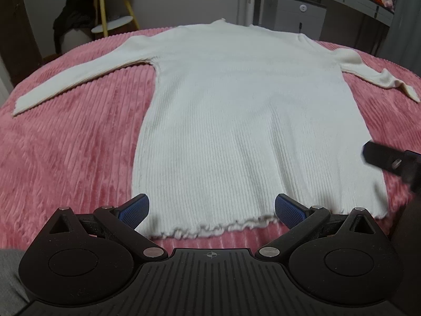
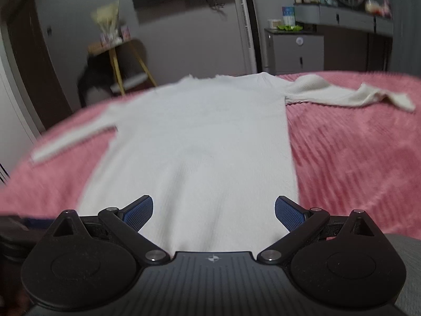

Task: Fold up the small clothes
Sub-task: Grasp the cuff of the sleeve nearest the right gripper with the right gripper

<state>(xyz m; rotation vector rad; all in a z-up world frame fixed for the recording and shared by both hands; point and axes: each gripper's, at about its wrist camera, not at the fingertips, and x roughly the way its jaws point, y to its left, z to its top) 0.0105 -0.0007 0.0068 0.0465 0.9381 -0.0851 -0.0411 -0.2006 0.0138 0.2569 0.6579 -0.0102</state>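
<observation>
A white ribbed long-sleeved sweater [image 1: 236, 110] lies flat on a pink corduroy bedspread [image 1: 68, 152], hem towards me, both sleeves spread out to the sides. My left gripper [image 1: 211, 208] hovers open over the frilled hem [image 1: 210, 230], holding nothing. Part of the right gripper [image 1: 389, 162] shows at the right edge, over the sweater's lower right side. In the blurred right wrist view the same sweater [image 2: 200, 147] fills the middle, and my right gripper [image 2: 213, 210] stands open above its lower part, empty. The right sleeve [image 2: 347, 93] lies crumpled at its cuff.
Beyond the bed stand a yellow-legged side table [image 1: 110, 8] with dark cloth draped on it, a white tower fan [image 2: 248, 26], and a grey cabinet and dresser [image 1: 297, 13] with small items. Grey fabric [image 2: 405, 263] shows at the near right corner.
</observation>
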